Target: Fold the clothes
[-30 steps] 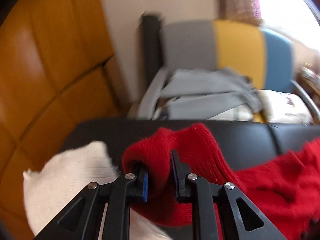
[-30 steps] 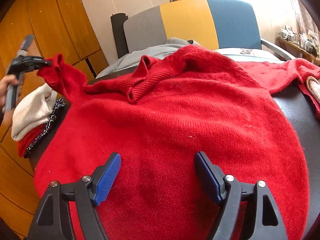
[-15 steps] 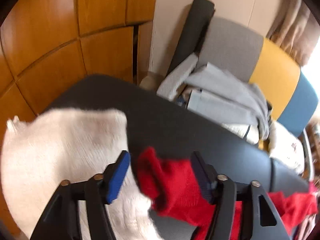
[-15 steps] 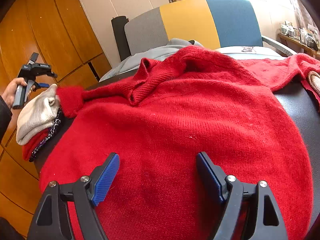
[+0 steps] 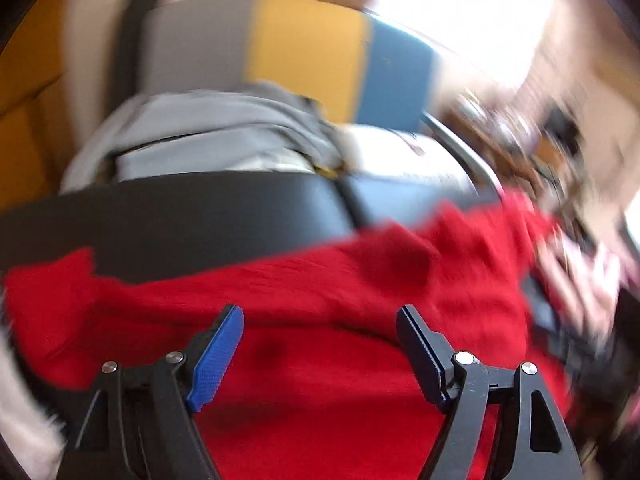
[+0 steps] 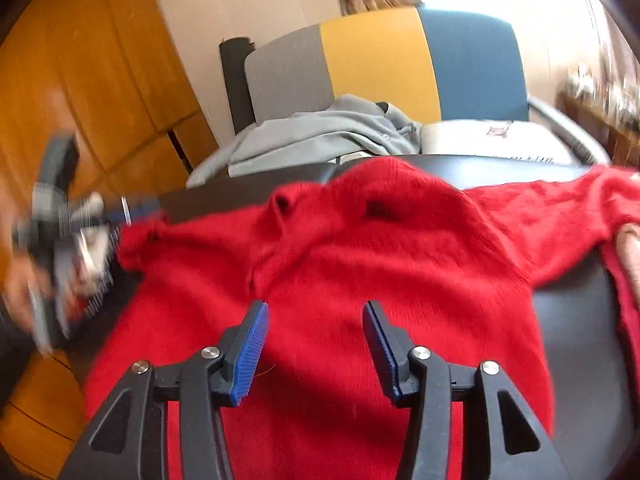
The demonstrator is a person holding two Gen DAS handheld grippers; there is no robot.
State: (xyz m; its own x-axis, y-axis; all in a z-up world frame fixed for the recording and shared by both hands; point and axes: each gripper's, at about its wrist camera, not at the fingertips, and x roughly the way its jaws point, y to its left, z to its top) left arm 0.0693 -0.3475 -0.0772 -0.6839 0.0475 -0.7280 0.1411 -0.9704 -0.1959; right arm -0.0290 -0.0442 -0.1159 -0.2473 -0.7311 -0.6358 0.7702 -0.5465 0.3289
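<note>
My right claw (image 6: 316, 344) is closing over the red sweater (image 6: 360, 264), nothing pinched yet. Left claw (image 5: 320, 350) is opening wide, empty, just above it too. Sweater's spread flat on the black worktop (image 6: 576, 320), sleeves out, so folding's barely begun imo. Chair (image 6: 380, 56) behind holds grey clothes (image 6: 320, 136). No containers afaict.

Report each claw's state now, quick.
Left claw: opening, nothing gripped, above the red sweater.
Right claw: closing, nothing gripped yet, over the sweater.

Before you, a black padded bench (image 6: 576, 320) carries a red sweater (image 6: 360, 264) spread flat, one sleeve reaching toward its right edge.
</note>
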